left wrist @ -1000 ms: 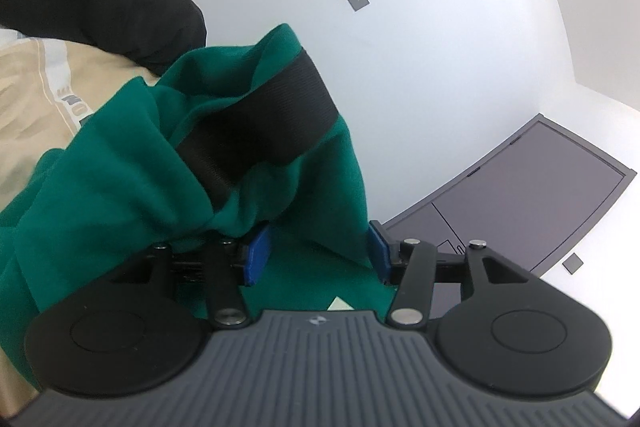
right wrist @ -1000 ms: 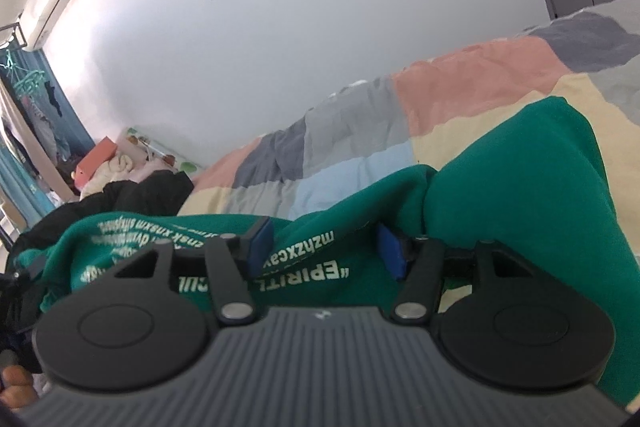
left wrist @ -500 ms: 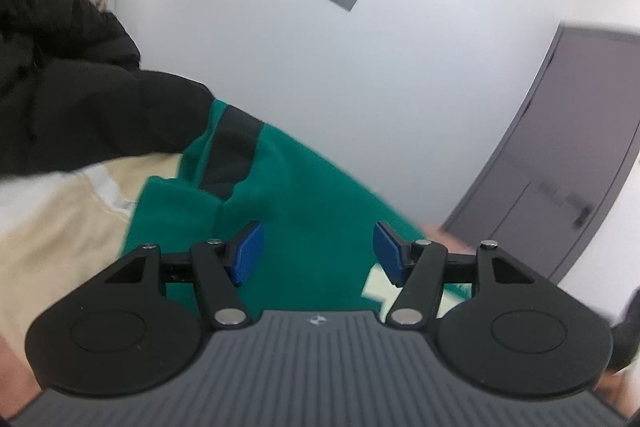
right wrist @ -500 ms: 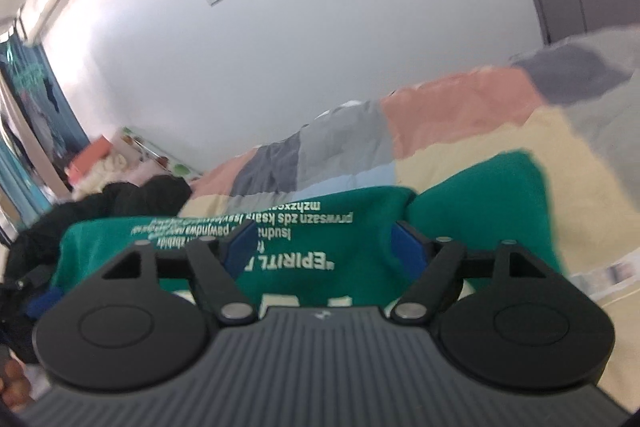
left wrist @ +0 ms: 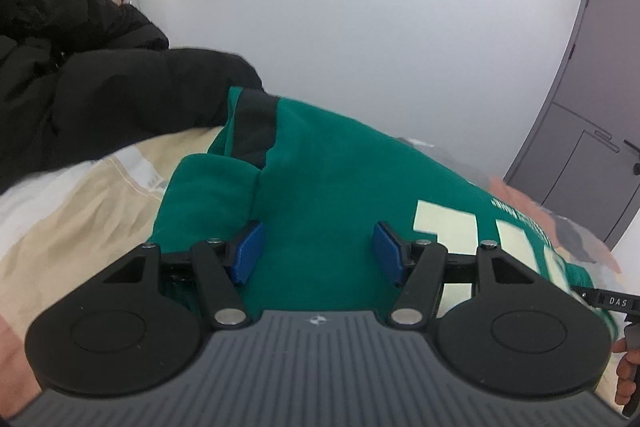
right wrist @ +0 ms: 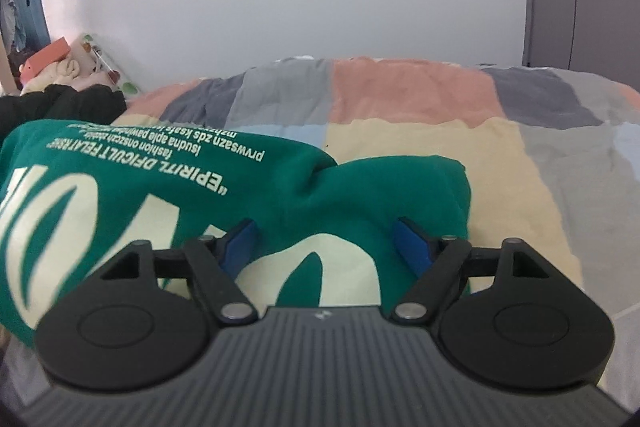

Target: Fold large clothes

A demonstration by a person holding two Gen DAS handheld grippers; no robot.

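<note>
A green sweatshirt (left wrist: 332, 179) with pale lettering and a black sleeve band (left wrist: 256, 131) lies on the bed. My left gripper (left wrist: 318, 253) hovers over its plain green part, jaws apart, blue pads clear of the cloth. In the right wrist view the same sweatshirt (right wrist: 168, 179) shows its printed text and large pale letters, with a folded-in sleeve (right wrist: 396, 187) at the right. My right gripper (right wrist: 326, 245) stands over that fold. Its jaws are opening and nothing is pinched between them.
A black padded jacket (left wrist: 80, 79) is heaped at the left of the bed. The patchwork quilt (right wrist: 420, 95) stretches to the white wall. A grey door (left wrist: 592, 115) stands at the right. Pink and cream items (right wrist: 52, 63) are piled in the far left corner.
Both grippers let go of the green sweatshirt and opened wider. The cloth dropped from bunched and lifted to lying flatter on the bed. Both views rolled back toward level.
</note>
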